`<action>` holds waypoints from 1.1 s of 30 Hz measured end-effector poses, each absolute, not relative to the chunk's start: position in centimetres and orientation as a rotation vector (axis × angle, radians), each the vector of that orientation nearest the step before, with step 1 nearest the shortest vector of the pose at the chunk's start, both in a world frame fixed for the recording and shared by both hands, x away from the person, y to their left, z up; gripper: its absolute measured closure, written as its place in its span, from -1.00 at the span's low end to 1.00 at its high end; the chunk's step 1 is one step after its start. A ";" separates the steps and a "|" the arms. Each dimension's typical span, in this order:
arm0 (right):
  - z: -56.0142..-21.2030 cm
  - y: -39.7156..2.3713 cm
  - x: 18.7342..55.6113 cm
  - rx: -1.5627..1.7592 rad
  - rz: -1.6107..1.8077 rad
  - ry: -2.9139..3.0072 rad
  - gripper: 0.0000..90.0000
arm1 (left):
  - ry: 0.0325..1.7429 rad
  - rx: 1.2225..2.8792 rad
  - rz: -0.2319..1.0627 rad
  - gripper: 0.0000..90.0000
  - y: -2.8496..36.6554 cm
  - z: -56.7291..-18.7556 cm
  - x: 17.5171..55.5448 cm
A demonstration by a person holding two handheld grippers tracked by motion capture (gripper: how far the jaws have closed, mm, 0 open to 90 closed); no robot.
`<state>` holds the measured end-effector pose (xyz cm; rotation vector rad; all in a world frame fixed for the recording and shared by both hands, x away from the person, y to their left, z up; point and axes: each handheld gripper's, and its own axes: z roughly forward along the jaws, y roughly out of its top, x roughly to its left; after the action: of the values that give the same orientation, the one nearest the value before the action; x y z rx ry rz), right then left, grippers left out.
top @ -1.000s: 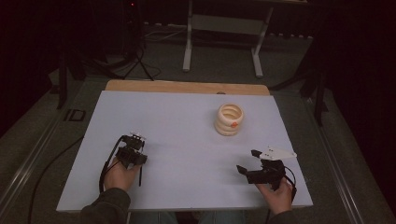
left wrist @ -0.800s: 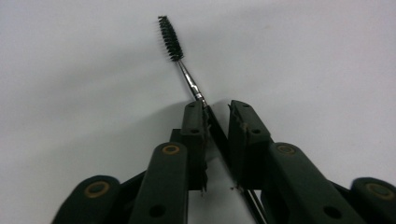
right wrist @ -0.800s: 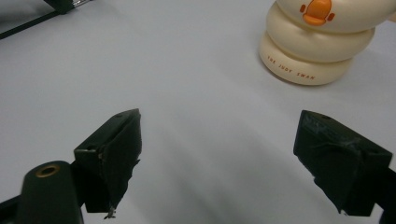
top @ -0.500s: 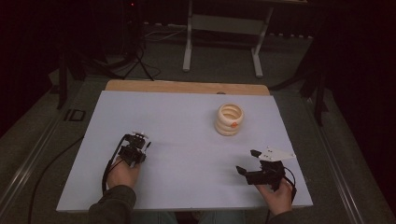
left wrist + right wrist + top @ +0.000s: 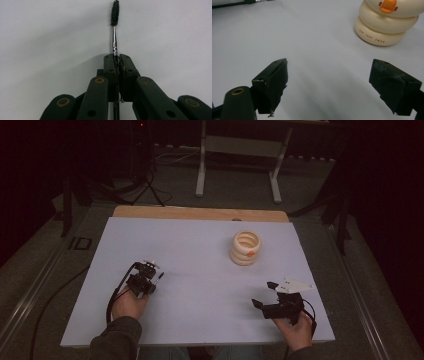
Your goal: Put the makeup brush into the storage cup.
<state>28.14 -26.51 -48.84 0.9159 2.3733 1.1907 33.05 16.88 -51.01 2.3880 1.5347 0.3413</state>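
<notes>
Near right, the right tongs (image 5: 263, 295) hover wide and empty, unmoved. The left tongs (image 5: 117, 60), clamped on a thin bottle brush (image 5: 114, 15), have edged farther up the white surface (image 5: 200, 245), probably heading toward the cream ringed container (image 5: 245, 248) at far right.

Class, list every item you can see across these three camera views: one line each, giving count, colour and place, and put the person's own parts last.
Table: one, white top with a wooden strip along the far edge, centre of the high view.
Ringed container: one, cream with an orange duck mark, standing on the table's far right part.
Small brush: one, black bristles on a thin metal stem, clamped in the left gripper, pointing away over the table.
Metal stand: one, pale grey, on the floor beyond the table.
Left gripper: one, black, shut on the brush, near left of the table.
Right gripper: one, black, jaws wide apart and empty, near right.
Hands: two, each holding a gripper.
</notes>
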 end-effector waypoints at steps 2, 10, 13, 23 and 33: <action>-48.8 -26.5 28.1 0.918 1.189 2.376 -0.66 | 1.519 2.384 0.346 0.92 17.0 -50.9 32.9; -48.8 -26.2 28.0 0.914 1.200 2.383 -0.66 | 1.458 2.331 0.331 0.92 17.4 -49.8 32.7; -48.9 -26.0 28.0 0.912 1.209 2.395 -0.66 | 1.425 2.303 0.327 0.92 17.5 -49.3 32.4; -48.9 -25.6 27.9 0.897 1.209 2.405 -0.66 | 1.356 2.260 0.301 0.92 18.3 -48.5 31.8; -48.8 -25.5 27.9 0.889 1.208 2.410 -0.66 | 1.291 2.208 0.298 0.92 19.0 -47.2 31.1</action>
<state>27.85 -25.52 -48.82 0.8895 2.4098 1.2083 31.08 19.01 -47.20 2.2077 1.2905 0.2981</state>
